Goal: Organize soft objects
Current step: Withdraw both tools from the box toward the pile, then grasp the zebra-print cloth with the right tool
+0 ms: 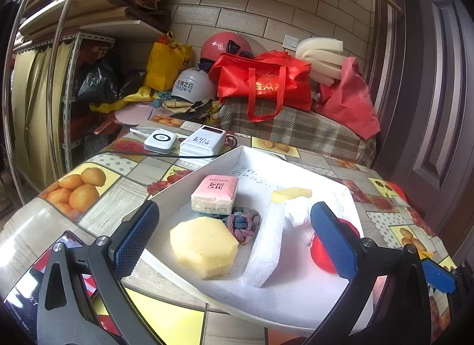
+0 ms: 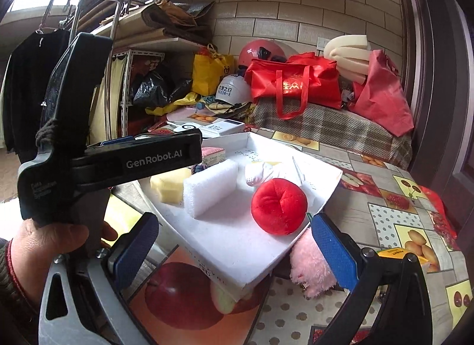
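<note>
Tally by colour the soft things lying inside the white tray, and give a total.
Yellow: 2, the sponge and the wedge
White: 2, the foam block and the cloth
Red: 1, the plush ball
Pink: 1, the tissue pack
Blue-purple: 1, the rope knot
Total: 7

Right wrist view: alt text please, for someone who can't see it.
Open right gripper hovers over the near corner of a white tray holding a red plush ball, white foam block and yellow sponge. A pink fluffy item lies beside the tray; the left gripper's body fills the left.

Table (image 1: 97,214): white tray (image 1: 189,173); power banks (image 1: 204,142) (two).
</note>
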A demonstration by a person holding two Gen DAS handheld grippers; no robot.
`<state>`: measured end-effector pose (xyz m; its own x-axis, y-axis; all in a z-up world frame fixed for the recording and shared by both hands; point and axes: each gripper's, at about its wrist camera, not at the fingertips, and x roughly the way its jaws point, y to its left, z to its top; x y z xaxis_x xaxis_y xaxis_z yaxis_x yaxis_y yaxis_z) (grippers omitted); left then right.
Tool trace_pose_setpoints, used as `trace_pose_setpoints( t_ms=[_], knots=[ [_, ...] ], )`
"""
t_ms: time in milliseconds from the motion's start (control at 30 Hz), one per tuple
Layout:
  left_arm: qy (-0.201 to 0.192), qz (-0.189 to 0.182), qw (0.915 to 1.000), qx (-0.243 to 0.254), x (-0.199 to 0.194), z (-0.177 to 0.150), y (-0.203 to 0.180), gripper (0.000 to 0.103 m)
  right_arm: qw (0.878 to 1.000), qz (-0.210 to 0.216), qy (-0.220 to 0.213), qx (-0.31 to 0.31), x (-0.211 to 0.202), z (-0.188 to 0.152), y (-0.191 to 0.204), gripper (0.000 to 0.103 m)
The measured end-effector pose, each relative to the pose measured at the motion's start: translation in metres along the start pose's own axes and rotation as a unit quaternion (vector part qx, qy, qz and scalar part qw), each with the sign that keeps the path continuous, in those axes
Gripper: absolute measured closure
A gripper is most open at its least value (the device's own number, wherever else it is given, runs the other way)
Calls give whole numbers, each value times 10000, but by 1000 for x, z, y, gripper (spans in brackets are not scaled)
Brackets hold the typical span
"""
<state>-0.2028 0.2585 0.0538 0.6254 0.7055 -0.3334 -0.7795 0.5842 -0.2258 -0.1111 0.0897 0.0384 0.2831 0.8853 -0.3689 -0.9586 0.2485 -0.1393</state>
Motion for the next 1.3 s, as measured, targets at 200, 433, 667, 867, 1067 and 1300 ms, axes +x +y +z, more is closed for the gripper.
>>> trace_pose_setpoints(
  t_ms=[200, 433, 667, 867, 1067, 1300],
  knots=[
    [-295, -202, 9929, 1132, -17, -10, -45, 0, 9974, -340, -33, 632, -40, -23, -62, 0],
    [301, -1065, 9778, 1777, -17, -25, -88, 0, 9759, -1277, 956, 1486, -61, -62, -166, 0],
    [683, -1661, 9545, 2382, -20, -45, -139, 0, 9692, -754, 1747, 1563, -26, -71, -187, 1],
    [780, -1601, 9456, 2723, -19, -53, -154, 0, 9675, -309, 2187, 1230, 4, -70, -178, 53],
    [844, -1618, 9468, 2650, -2, -47, -165, 0, 9685, -235, 1961, 1515, -17, -76, -186, 57],
    [1339, -1109, 9324, 3169, 35, -61, -208, 0, 9593, -48, 1897, 2090, -18, -80, -207, 57]
  ],
)
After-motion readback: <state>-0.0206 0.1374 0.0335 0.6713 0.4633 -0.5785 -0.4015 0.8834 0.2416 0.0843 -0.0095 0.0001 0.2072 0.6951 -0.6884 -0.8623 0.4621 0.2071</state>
